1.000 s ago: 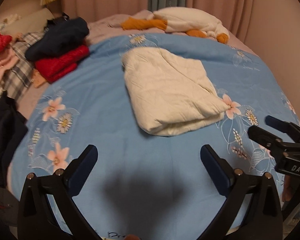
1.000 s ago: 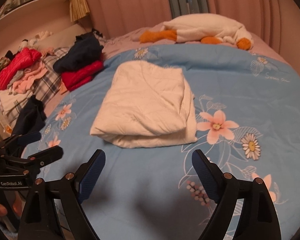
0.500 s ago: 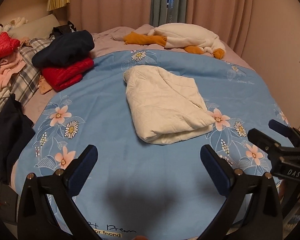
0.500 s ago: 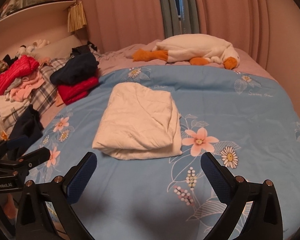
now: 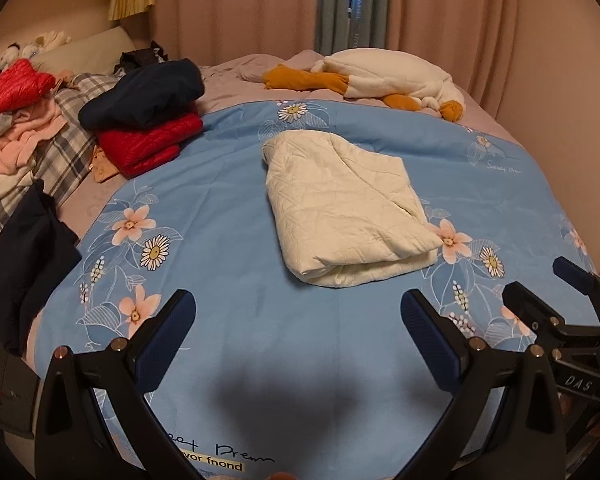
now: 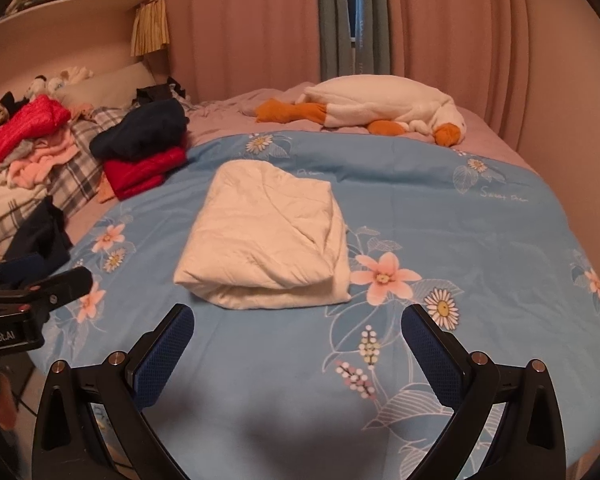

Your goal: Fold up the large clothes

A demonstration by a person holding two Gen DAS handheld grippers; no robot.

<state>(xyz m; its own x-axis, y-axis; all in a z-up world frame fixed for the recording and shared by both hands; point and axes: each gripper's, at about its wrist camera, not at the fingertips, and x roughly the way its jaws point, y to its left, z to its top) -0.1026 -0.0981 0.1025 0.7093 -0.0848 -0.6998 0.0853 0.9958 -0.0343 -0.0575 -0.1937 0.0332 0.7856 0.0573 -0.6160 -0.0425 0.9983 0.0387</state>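
A: Where is the folded cream quilted garment?

B: It lies as a thick bundle in the middle of the light blue bedspread with a flower print, on the bed, well ahead of both grippers and touched by neither.

A: And the jaws?

B: The left gripper has its jaws spread wide over bare bedspread, nothing between them. The right gripper likewise has its jaws spread wide and empty, just short of the bundle's near edge.

A: What lies around it?

B: To the left, near the bedspread's edge, a folded dark navy garment sits on top of a folded red quilted garment. Further left there is a loose heap of red and pink clothes on a plaid sheet, and a dark garment hangs at the bed's left edge. Behind, a white plush goose with orange feet and beak lies across the head of the bed, before pink curtains.

A: Anything between the grippers and the bundle?

B: Only open bedspread.
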